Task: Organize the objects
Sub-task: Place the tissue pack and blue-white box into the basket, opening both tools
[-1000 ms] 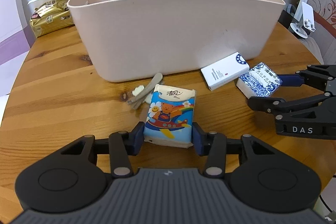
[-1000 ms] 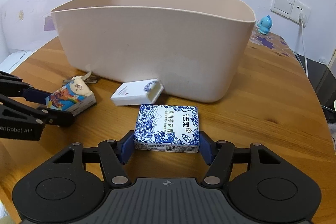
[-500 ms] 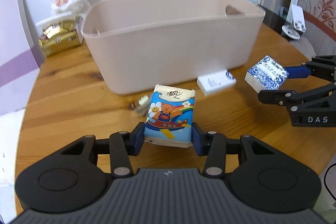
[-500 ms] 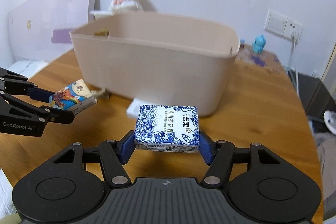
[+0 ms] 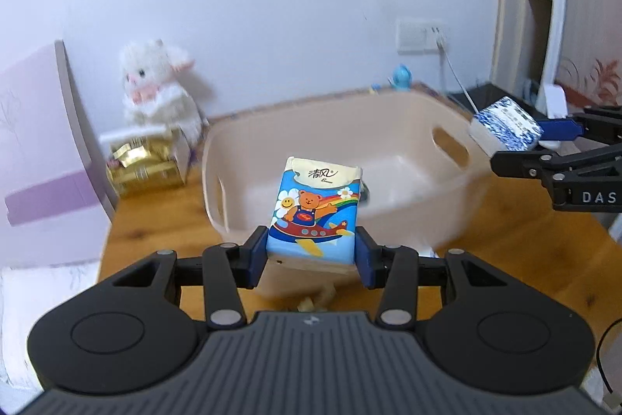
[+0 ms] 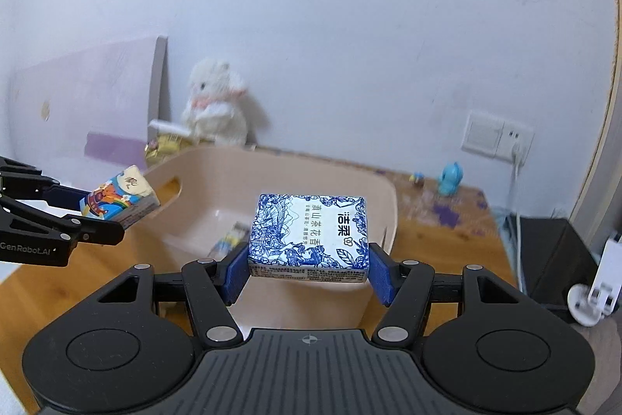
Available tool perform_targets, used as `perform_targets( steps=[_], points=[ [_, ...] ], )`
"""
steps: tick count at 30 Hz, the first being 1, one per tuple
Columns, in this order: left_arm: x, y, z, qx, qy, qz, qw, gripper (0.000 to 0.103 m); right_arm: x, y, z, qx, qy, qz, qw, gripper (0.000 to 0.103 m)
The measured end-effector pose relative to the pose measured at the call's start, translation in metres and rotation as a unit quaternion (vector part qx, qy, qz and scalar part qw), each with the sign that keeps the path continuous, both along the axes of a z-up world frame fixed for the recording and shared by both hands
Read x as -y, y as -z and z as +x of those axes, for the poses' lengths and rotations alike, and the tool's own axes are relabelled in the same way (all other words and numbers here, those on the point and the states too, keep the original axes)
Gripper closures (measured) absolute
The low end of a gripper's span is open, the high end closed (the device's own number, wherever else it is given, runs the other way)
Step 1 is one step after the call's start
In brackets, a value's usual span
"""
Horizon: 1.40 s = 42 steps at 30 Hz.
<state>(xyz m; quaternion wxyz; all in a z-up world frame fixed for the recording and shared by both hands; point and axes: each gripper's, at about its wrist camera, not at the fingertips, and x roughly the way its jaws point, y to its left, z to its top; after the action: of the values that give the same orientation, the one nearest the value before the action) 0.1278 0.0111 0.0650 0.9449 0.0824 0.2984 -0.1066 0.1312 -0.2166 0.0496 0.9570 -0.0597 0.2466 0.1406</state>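
Observation:
My left gripper (image 5: pixel 311 255) is shut on a cartoon bear tissue pack (image 5: pixel 315 212) and holds it in the air above the near rim of the beige plastic bin (image 5: pixel 420 119). My right gripper (image 6: pixel 309 271) is shut on a blue-and-white floral tissue pack (image 6: pixel 309 234), held above the bin's near rim (image 6: pixel 295 158). Each gripper shows in the other's view: the right one with its pack (image 5: pixel 505 131) at the bin's right end, the left one with its pack (image 6: pixel 118 199) at the bin's left end. A small object (image 6: pixel 229 240) lies inside the bin.
A white plush sheep (image 5: pixel 155 84) and a gold packet (image 5: pixel 144 162) sit behind the bin on the wooden table (image 5: pixel 151 220). A small blue figurine (image 6: pixel 451 177) stands by the wall socket (image 6: pixel 495 139). Small beige items (image 5: pixel 315 298) lie on the table below my left gripper.
Both grippers rose from table height, each carrying its tissue pack, and now look down into the bin. The white box on the table has dropped out of sight.

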Motion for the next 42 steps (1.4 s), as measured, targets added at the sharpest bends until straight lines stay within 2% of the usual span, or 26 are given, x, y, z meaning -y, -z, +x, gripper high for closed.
perform_targets(
  steps=[6, 11, 18, 25, 28, 32, 33, 36, 39, 40, 42],
  points=[
    [0.002, -0.010, 0.040, 0.011, -0.032, -0.001, 0.9994, 0.055, 0.003, -0.011, 0.034, 0.003, 0.014, 0.015, 1.000, 0.043],
    [0.007, 0.002, 0.076, -0.004, -0.049, 0.010, 0.9987, 0.055, -0.002, -0.002, 0.063, -0.014, 0.029, 0.012, 0.999, 0.043],
    [0.012, 0.034, 0.120, -0.067, -0.071, 0.017, 0.9951, 0.055, -0.017, 0.026, 0.102, -0.055, 0.040, -0.010, 0.998, 0.043],
    [0.020, 0.058, 0.141, -0.124, -0.075, 0.043, 0.9885, 0.055, -0.028, 0.055, 0.121, -0.102, 0.039, -0.050, 0.993, 0.043],
    [0.022, 0.064, 0.146, -0.148, -0.081, 0.044, 0.9847, 0.054, -0.036, 0.062, 0.121, -0.101, 0.032, -0.082, 0.991, 0.043],
    [0.022, 0.069, 0.147, -0.158, -0.082, 0.039, 0.9831, 0.053, -0.038, 0.065, 0.121, -0.108, 0.026, -0.081, 0.991, 0.042],
    [0.022, 0.068, 0.146, -0.156, -0.083, 0.037, 0.9835, 0.052, -0.038, 0.064, 0.121, -0.106, 0.027, -0.080, 0.991, 0.035],
    [0.023, 0.063, 0.142, -0.147, -0.073, 0.032, 0.9859, 0.043, -0.037, 0.060, 0.115, -0.098, 0.023, -0.075, 0.992, 0.032],
    [0.026, 0.053, 0.134, -0.131, -0.064, 0.032, 0.9887, 0.033, -0.037, 0.051, 0.106, -0.080, 0.020, -0.076, 0.994, 0.015],
    [0.026, 0.049, 0.131, -0.124, -0.067, 0.033, 0.9894, 0.027, -0.036, 0.048, 0.103, -0.075, 0.019, -0.073, 0.994, 0.010],
    [0.025, 0.041, 0.124, -0.110, -0.065, 0.032, 0.9913, 0.023, -0.034, 0.039, 0.095, -0.066, 0.019, -0.061, 0.996, 0.005]
  ],
)
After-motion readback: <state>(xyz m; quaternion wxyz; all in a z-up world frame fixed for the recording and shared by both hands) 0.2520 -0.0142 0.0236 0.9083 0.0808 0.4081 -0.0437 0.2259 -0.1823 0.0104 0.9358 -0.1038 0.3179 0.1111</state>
